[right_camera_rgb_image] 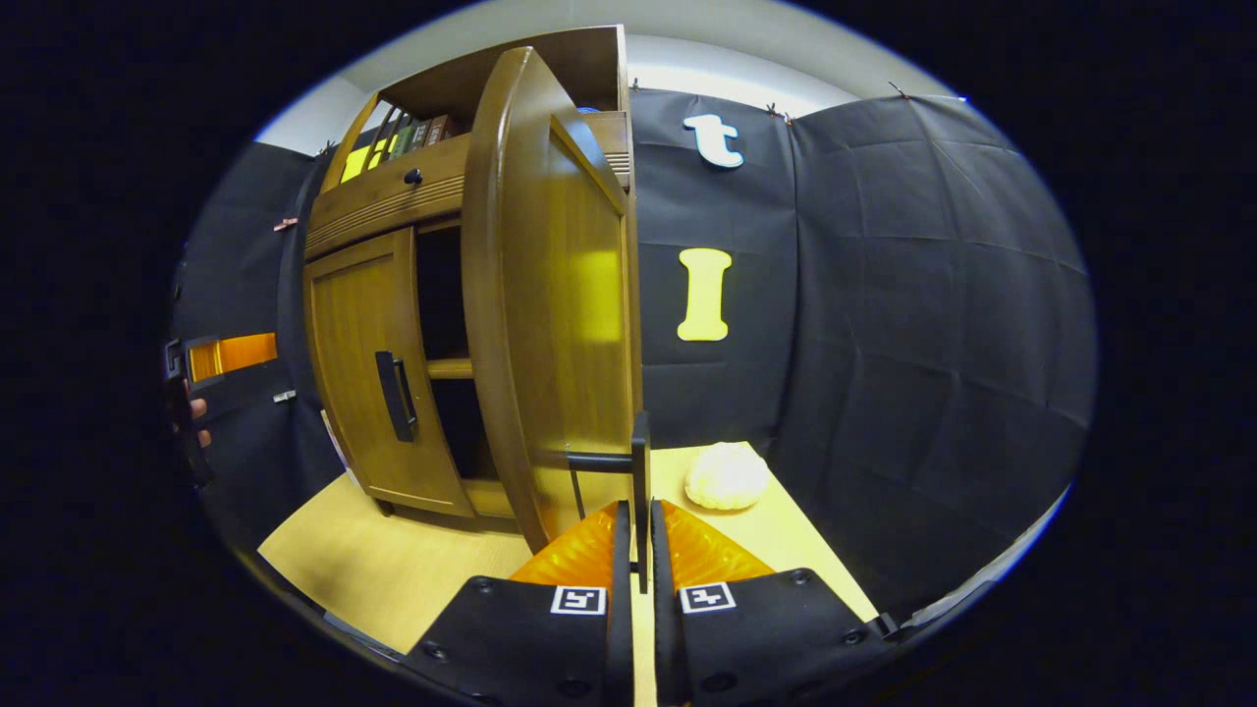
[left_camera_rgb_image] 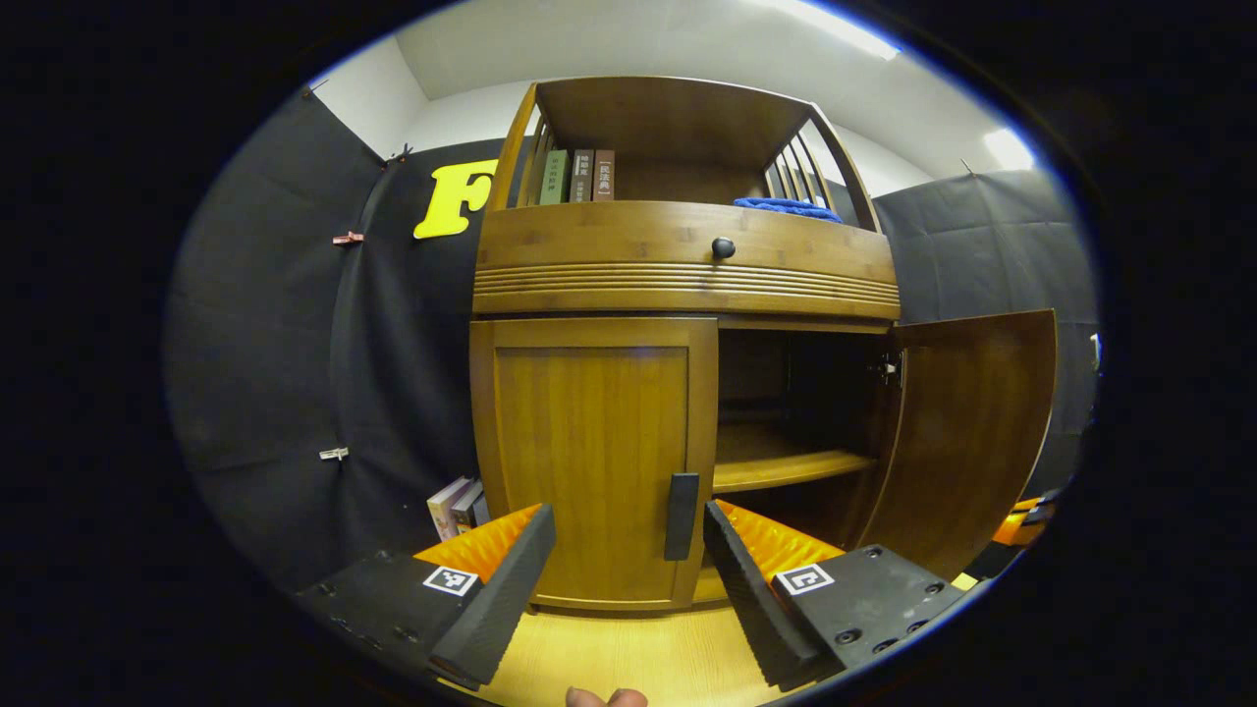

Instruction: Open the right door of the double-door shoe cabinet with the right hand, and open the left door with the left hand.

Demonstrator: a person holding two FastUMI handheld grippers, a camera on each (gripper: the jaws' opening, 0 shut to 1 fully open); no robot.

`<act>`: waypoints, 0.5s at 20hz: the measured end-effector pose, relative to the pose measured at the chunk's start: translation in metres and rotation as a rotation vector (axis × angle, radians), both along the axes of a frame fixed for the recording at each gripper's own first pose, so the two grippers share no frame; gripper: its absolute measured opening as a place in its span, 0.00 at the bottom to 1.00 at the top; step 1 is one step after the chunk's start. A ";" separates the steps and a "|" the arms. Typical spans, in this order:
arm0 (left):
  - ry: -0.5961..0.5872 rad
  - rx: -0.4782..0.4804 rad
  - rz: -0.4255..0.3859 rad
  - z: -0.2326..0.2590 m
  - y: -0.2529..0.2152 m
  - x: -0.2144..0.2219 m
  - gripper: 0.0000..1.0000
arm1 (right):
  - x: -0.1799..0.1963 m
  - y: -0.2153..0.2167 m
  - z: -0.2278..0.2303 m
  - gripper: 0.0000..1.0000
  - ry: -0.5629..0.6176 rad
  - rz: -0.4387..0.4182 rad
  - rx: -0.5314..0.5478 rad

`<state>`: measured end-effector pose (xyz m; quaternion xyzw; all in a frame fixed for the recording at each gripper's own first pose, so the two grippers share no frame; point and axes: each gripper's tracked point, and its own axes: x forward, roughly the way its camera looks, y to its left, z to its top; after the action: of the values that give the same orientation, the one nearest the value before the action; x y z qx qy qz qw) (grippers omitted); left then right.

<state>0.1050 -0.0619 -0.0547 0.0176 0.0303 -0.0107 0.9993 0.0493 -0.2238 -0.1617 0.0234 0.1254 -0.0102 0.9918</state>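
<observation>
Standing upright on the pale wooden counter (left_camera_rgb_image: 628, 648), the shoe cabinet (left_camera_rgb_image: 687, 285), with its long axis vertical and its front facing the left gripper view. Showing three books (left_camera_rgb_image: 577, 177) on the top shelf, their spines carrying writing too small to read, and a blue cloth (left_camera_rgb_image: 789, 207) lying beside them; below that, a drawer with a dark round knob (left_camera_rgb_image: 723, 247). Staying closed, the left door (left_camera_rgb_image: 595, 462), its dark handle (left_camera_rgb_image: 682, 516) running vertically near the inner edge. Swung out wide, the right door (left_camera_rgb_image: 967, 432), its inner face turned toward the open compartment with one shelf (left_camera_rgb_image: 786, 463) inside. Hovering just in front of the left door handle, the left gripper (left_camera_rgb_image: 628, 550), jaws released and spread apart on both sides of the handle, not touching it. Grasping the right door's handle (right_camera_rgb_image: 640, 471), the right gripper (right_camera_rgb_image: 638, 550), jaws clenched on the vertical bar, the right door (right_camera_rgb_image: 550, 295) being seen edge-on. Lying near the wall on the counter, a pale rounded object (right_camera_rgb_image: 727, 475). Carrying small square black-and-white markers, both grippers.
</observation>
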 end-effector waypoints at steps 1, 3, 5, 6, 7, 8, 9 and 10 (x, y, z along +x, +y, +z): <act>0.006 -0.001 -0.003 -0.004 -0.003 0.003 0.94 | -0.001 -0.008 0.001 0.12 -0.003 -0.014 -0.012; 0.017 -0.008 -0.010 -0.009 -0.009 0.008 0.94 | -0.003 -0.023 0.005 0.12 -0.007 -0.038 -0.024; 0.022 -0.014 -0.017 -0.013 -0.014 0.014 0.95 | -0.006 -0.036 0.006 0.13 -0.014 -0.059 -0.021; 0.023 -0.014 -0.021 -0.014 -0.018 0.018 0.94 | -0.007 -0.041 0.006 0.12 -0.015 -0.072 -0.016; 0.023 -0.012 -0.024 -0.015 -0.021 0.021 0.94 | -0.007 -0.046 0.007 0.12 -0.018 -0.082 -0.011; 0.024 -0.010 -0.028 -0.017 -0.026 0.025 0.94 | -0.008 -0.051 0.006 0.22 -0.021 -0.100 -0.010; 0.024 -0.010 -0.032 -0.020 -0.030 0.029 0.93 | -0.008 -0.058 0.007 0.12 -0.027 -0.126 -0.019; 0.027 -0.011 -0.037 -0.023 -0.033 0.034 0.94 | -0.011 -0.067 0.008 0.13 -0.033 -0.159 -0.034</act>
<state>0.1386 -0.0950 -0.0772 0.0124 0.0434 -0.0297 0.9985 0.0387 -0.2904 -0.1539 0.0166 0.1068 -0.0905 0.9900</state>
